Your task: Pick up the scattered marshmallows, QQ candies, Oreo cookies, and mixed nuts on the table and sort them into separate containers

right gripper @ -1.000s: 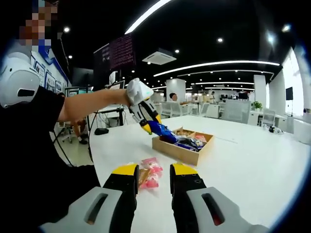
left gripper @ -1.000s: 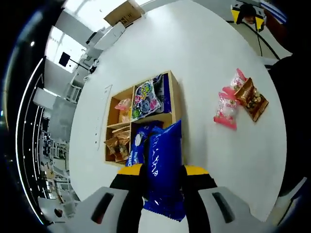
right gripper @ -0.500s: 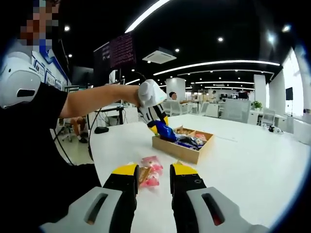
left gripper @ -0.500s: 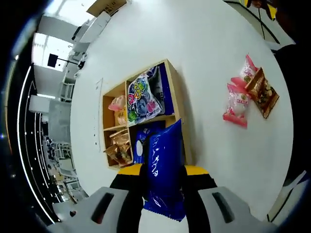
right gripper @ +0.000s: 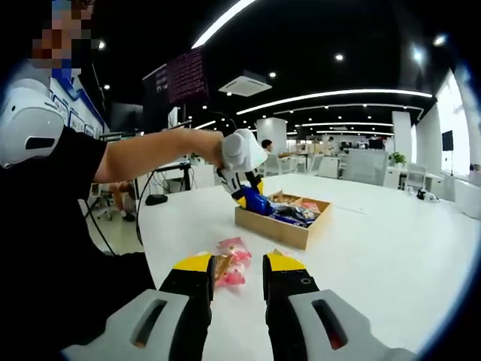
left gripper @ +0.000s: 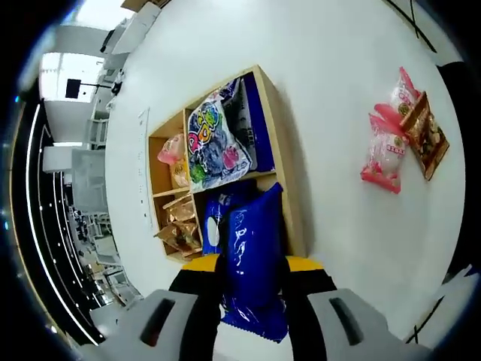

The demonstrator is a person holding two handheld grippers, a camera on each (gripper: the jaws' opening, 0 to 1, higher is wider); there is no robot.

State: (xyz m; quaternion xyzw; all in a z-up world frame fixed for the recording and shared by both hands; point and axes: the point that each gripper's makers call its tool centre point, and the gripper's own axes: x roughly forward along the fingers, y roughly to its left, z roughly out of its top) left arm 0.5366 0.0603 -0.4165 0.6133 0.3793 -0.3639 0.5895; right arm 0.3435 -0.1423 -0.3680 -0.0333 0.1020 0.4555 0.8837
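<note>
The left claw [left gripper: 252, 265] clenches a blue Oreo packet [left gripper: 254, 263] above the wooden box [left gripper: 282, 177].

fingers [right gripper: 282, 262]: yellow tips, black | gripper bodies grey | sleeve [right gripper: 56, 177]: black

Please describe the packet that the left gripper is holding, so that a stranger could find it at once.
Look at the wooden box on the white table. Over its near compartment the left gripper is shut on a blue packet. It is long, glossy, plain dark blue, unlike the colourful candy bag beyond.
</note>
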